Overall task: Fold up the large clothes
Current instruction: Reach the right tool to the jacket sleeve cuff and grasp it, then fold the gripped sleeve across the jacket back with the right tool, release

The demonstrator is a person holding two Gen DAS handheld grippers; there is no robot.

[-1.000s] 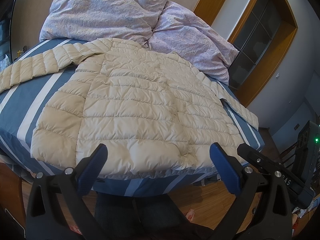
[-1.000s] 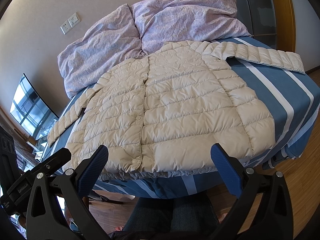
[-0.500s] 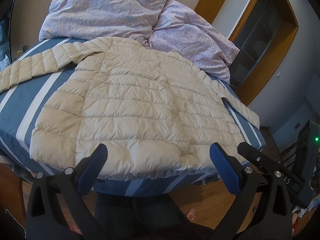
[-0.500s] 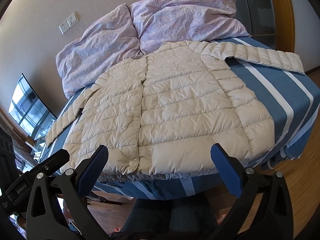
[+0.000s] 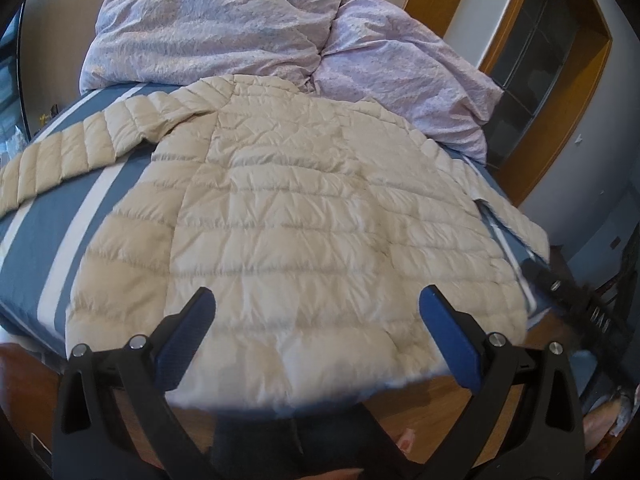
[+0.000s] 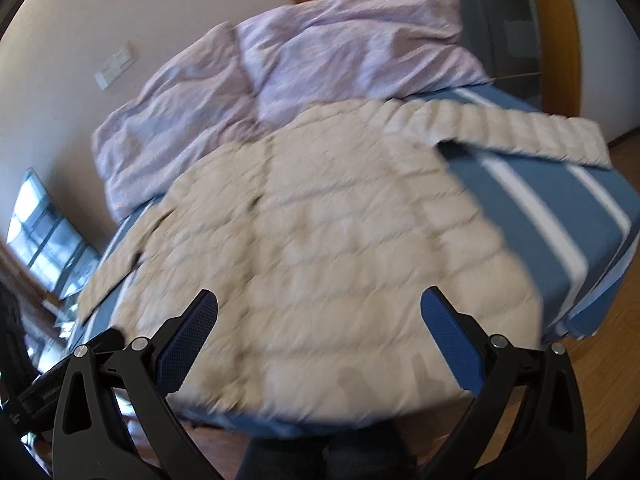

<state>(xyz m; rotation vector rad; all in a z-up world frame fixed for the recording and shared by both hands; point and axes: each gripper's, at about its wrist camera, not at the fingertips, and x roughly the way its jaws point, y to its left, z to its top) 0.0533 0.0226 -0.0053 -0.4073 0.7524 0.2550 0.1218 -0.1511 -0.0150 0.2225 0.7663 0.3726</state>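
A cream quilted puffer jacket (image 5: 296,216) lies spread flat on the blue-and-white striped bed (image 5: 36,240), both sleeves stretched outwards. It also shows, blurred, in the right wrist view (image 6: 340,248), with one sleeve (image 6: 520,132) pointing right. My left gripper (image 5: 316,312) is open and empty, over the jacket's hem at the near bed edge. My right gripper (image 6: 318,312) is open and empty, also over the hem. The right gripper's body (image 5: 580,300) shows at the right of the left wrist view.
A crumpled lilac duvet (image 5: 248,28) is piled at the head of the bed, also seen in the right wrist view (image 6: 320,60). A wood-framed door (image 5: 552,64) stands to the right. Wooden floor (image 6: 592,380) lies below the bed's near edge.
Both grippers have moved forward and closer to the jacket's hem; the jacket now fills more of each view. The right wrist view is blurred by motion. Both stay open.
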